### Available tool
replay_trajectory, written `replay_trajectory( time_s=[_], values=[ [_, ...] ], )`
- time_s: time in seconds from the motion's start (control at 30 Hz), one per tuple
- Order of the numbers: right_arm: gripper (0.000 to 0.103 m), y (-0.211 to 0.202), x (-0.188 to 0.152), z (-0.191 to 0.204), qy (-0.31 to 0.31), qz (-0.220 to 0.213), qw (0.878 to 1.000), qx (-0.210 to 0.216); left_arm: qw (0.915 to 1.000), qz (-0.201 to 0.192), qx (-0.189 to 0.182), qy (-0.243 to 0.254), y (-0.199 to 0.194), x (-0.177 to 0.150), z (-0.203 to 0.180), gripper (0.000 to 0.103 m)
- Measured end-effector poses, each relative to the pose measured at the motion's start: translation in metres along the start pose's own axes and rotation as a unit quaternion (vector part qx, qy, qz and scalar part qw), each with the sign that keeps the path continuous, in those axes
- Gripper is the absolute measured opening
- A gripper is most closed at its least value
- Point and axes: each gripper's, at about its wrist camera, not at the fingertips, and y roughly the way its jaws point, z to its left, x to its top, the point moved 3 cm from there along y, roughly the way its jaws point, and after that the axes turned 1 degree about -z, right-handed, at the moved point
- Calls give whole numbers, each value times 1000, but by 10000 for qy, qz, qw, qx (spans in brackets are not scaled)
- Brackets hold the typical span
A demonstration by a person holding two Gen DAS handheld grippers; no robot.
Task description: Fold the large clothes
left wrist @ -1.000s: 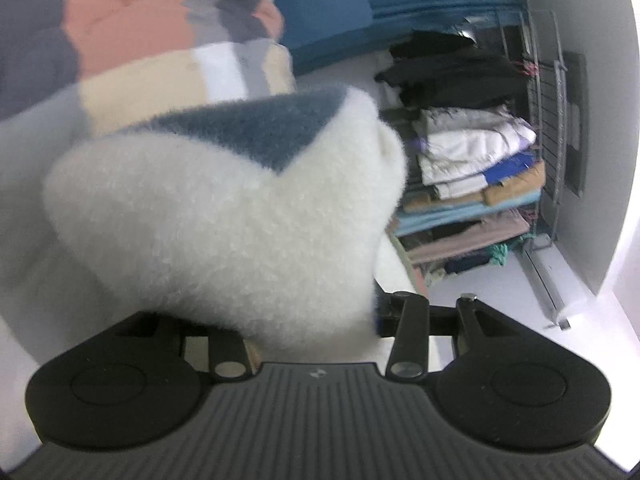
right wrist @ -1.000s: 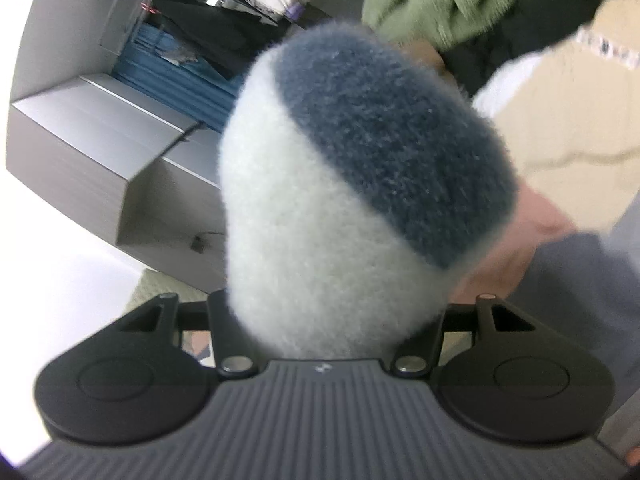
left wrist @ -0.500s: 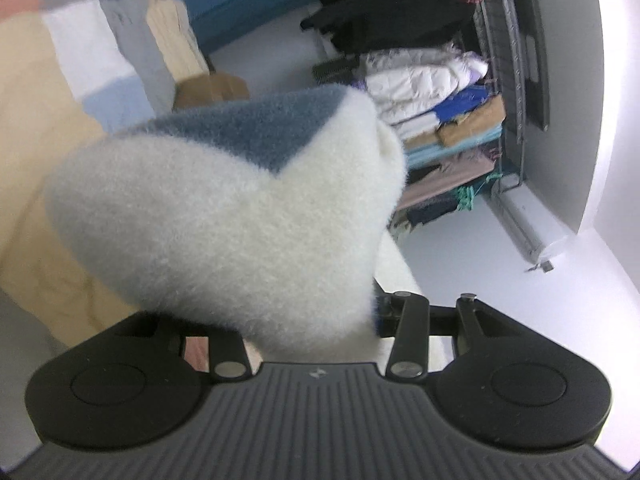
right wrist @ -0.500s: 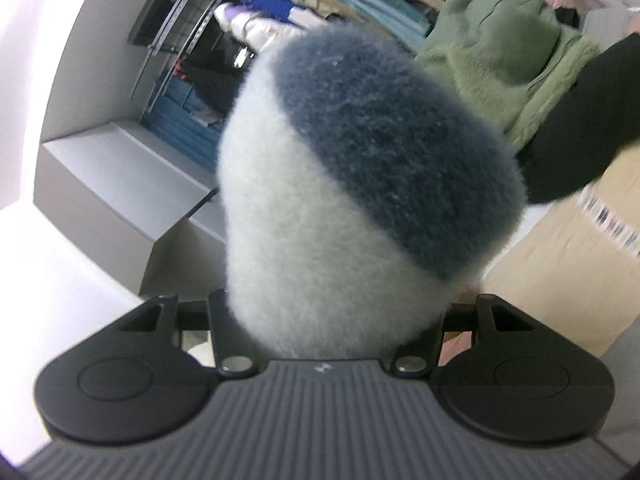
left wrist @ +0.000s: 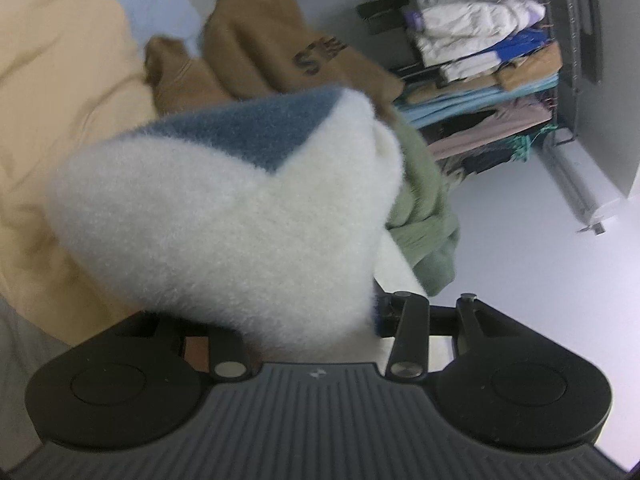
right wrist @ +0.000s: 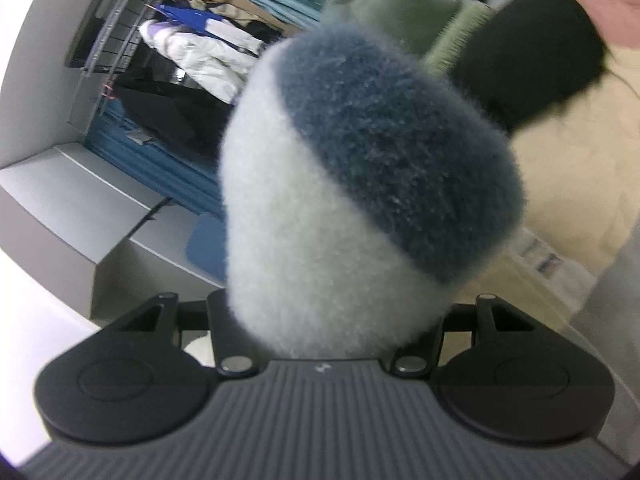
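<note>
Where clamped: fuzzy white-blue fleece (left wrist: 224, 216), bunched.

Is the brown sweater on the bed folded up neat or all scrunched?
Scrunched. The brown sweater lies in lumpy bunches on the beige bedcover, its dark lettering creased, a green garment heaped beside it.

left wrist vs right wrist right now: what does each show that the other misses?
Left wrist only: a brown garment with dark lettering on the beige quilt, and the white floor.

Right wrist only: a black garment and grey steps along the wall.

Both: each gripper, left gripper and right gripper, has fluffy white-and-blue fabric bunched between its jaws, hiding the fingertips. Both also catch the green garment and the rack of stacked clothes.
</note>
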Motion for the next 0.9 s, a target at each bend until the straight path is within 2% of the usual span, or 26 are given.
replay_trajectory(
  time_s=[0.13, 0.23, 0.57, 0.63, 0.67, 0.7, 0.77, 0.8, 0.9],
  values=[
    [59, 6, -16, -26, 124, 97, 9997, -189, 9996, 204, 207, 62, 23, -9, 30, 50],
    [59, 10, -27, -46, 361, 191, 9987, -320, 9997, 191, 78, 129, 29, -13, 44, 50],
    [61, 7, -39, -61, 728, 109, 9971, -177, 9991, 200, 165, 334, 27, -8, 42, 53],
    [63, 7, -40, -63, 756, 115, 9968, -213, 9989, 281, 187, 318, 26, -6, 42, 59],
    [64, 8, -39, -63, 781, 118, 9966, -242, 9987, 346, 198, 328, 26, -6, 42, 66],
    [68, 7, -40, -64, 825, 115, 9961, -286, 9983, 401, 209, 356, 25, -6, 40, 76],
    [76, 5, -42, -61, 894, 142, 9949, -441, 9974, 423, 300, 505, 19, -7, 36, 83],
    [80, 3, -43, -61, 872, 162, 9945, -551, 9970, 376, 341, 588, 12, -8, 34, 83],
    [83, -12, -49, -55, 720, 142, 9936, -857, 9944, 360, 539, 830, -6, -9, 25, 83]
  ],
)
